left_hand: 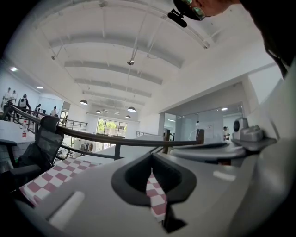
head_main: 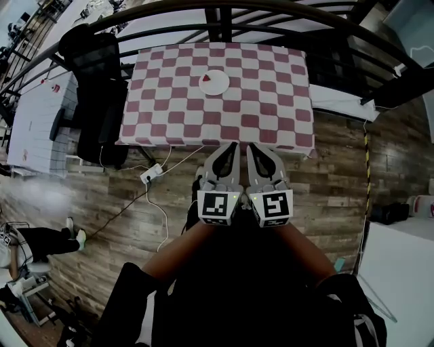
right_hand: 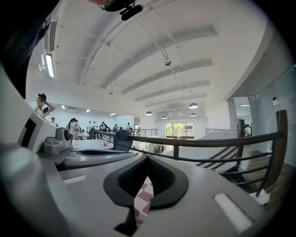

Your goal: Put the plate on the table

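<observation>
A white plate (head_main: 214, 81) with a small red thing on it lies on the table (head_main: 271, 101), which wears a red-and-white checked cloth. It sits toward the far middle of the cloth. My left gripper (head_main: 229, 146) and right gripper (head_main: 255, 148) are held side by side just short of the table's near edge, pointing at it. Both are shut with nothing between their fingers. In the left gripper view the left gripper (left_hand: 151, 156) shows only a thin slit of checked cloth (left_hand: 156, 199). The right gripper (right_hand: 147, 158) looks the same in its own view.
A black office chair (head_main: 98, 74) stands at the table's left side. A white power strip (head_main: 150, 175) with a cable lies on the wooden floor near the table's front left. A dark railing (head_main: 271, 13) curves behind the table. A seated person's legs (head_main: 47, 240) show at far left.
</observation>
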Demonstrator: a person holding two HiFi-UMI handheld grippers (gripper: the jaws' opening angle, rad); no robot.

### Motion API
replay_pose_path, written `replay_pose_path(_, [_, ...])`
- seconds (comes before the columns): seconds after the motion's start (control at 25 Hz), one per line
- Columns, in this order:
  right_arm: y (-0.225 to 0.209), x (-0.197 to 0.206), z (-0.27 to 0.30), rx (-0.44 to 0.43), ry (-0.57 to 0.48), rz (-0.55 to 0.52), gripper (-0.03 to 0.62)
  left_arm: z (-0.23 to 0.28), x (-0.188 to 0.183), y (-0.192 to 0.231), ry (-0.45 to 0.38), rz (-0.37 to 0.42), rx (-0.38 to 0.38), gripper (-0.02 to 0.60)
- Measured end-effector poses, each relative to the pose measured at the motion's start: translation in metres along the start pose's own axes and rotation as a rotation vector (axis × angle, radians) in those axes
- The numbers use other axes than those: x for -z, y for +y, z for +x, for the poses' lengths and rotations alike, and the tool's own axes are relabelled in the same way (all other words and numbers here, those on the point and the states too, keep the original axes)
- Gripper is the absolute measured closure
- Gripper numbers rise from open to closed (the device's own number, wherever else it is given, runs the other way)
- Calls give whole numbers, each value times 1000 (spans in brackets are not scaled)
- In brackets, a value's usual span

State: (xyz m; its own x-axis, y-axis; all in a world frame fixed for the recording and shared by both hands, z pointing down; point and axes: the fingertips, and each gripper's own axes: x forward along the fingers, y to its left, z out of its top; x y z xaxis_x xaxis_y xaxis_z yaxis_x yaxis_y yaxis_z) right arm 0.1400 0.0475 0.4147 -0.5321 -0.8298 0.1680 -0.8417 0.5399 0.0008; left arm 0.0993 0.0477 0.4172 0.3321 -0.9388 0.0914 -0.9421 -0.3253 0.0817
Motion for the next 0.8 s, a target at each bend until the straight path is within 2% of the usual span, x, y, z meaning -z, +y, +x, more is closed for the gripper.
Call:
replay_pose_path(0.36, [-5,5,-4,12,10,-10,595,3,4,-11,19,21,15,572])
replay_pose_path(0.8, [0,10,2,-2,22,-12,595,4,10,-6,29,-9,24,572])
